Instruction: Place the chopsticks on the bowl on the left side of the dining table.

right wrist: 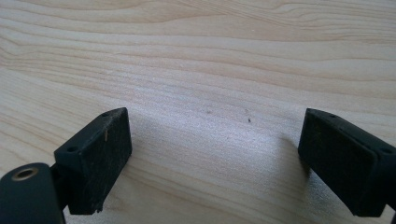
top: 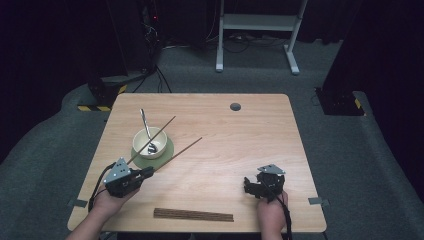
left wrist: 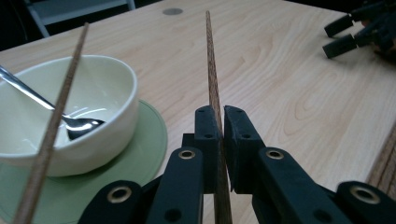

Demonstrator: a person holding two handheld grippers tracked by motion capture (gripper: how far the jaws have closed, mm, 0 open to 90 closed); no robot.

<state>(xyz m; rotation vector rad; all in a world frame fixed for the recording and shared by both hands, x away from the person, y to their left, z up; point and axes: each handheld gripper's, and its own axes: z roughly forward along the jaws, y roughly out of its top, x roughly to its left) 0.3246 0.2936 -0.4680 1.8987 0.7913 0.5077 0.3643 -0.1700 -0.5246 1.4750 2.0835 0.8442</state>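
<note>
Left tool clamps a chopstick near its thick end; stiff, light, slippery. Right tool gapes unladen.

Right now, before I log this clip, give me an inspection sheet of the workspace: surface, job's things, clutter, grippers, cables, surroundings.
Surface: light wooden table, with a round grey grommet near the far edge.
Job's things: pale ceramic bowl on a round green coaster, metal spoon standing in it; one brown wooden chopstick lying across the bowl's rim; a second wooden chopstick held by the left gripper; dark slatted mat at the near edge.
Clutter: nothing seen.
Grippers: left gripper shut on the second chopstick; right gripper open over bare wood.
Cables: one trails from each gripper.
Surroundings: grey carpet, white metal frame, dark curtains.
</note>
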